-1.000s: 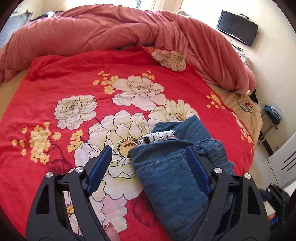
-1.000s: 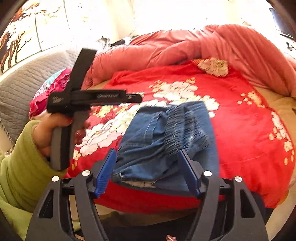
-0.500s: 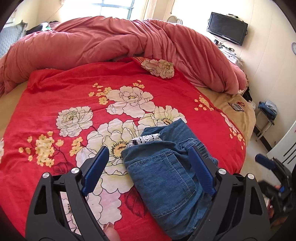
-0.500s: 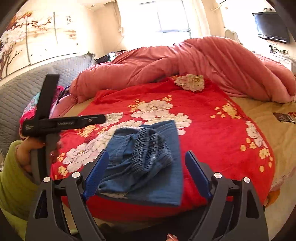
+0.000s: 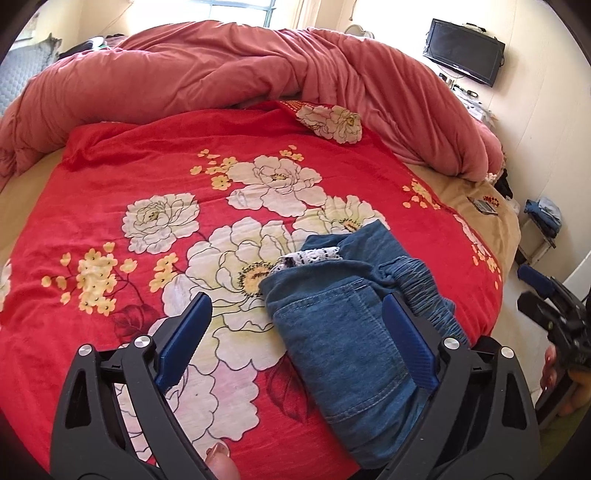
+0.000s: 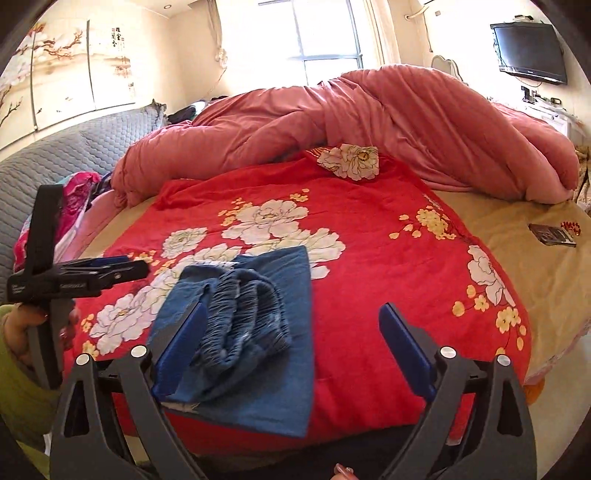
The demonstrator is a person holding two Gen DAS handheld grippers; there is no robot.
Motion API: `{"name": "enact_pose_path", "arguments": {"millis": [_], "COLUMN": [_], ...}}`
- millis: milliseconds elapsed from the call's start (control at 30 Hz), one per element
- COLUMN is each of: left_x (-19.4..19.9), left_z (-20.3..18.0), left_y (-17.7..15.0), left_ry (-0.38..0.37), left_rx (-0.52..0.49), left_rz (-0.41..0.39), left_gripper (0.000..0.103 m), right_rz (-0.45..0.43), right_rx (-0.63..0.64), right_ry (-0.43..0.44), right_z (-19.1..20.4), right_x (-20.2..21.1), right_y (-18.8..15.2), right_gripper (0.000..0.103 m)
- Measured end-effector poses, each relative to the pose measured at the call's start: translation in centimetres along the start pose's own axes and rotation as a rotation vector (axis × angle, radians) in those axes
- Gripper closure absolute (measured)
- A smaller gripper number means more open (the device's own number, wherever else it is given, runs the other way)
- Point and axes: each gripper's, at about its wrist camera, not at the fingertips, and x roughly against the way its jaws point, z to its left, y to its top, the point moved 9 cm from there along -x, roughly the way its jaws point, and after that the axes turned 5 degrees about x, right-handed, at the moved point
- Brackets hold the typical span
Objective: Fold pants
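Red floral bedspread [image 5: 110, 177] under folded pants [image 5: 343, 332], both wide-open hand-held grippers [image 5: 297, 343] [image 6: 291, 339] just above, empty.

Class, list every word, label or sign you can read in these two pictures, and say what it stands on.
Lettering on the left gripper's side: too blurred to read.
Characters on the wall painting: too small to read.
TV logo: too small to read.
Nothing else shows text.

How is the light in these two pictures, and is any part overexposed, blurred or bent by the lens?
Left wrist view: bright daylight, the window at the top edge washed out, the folded blue denim pants sharp, dark rounded corners from the fisheye. Right wrist view: the window blown out white, the red floral blanket evenly lit, the bed edge bowed, no motion blur.
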Motion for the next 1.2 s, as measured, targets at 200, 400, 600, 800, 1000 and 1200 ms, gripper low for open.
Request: {"name": "enact_pose_path", "arguments": {"millis": [200,400,600,800,1000,1200], "left_x": [-0.4,-1.8,-3.7,-5.1,-5.6,-6.0], "left_z": [1.2,0.9,0.0,-0.1,-0.2,-0.5], "left_y": [-0.7,-2.9,-5.0,-6.1,-6.3,-6.1], "left_ry": [0.011,-0.034,-0.046,-0.026,-0.016,-0.02], "left_rx": [0.042,0.112,0.135,0.136,0.137,0.153], "left_rz": [0.011,0.067,0.131,0.155,0.147,0.139], "left_gripper": [0.015,0.015,0.015,0.015,0.015,0.015], "right_rz": [0.028,0.078,0.166,0.242,0.259,0.279], "right_rx": [-0.015,-0.014,-0.017,-0.055,-0.093,-0.114], "right_ry": [-0.018,0.0,0.064,0.151,0.234,0.303], "right_z": [-1.5,-2.1,-1.7,-1.0,-0.3,0.2], "right_x": [-1.6,-3.6,-6.6,-9.0,-10.0,-11.0], "right_y": [0.4,0.2,-1.4,-3.5,-4.4,-4.5], "right_gripper": [0.01,0.01,0.011,0.026,0.041,0.046]}}
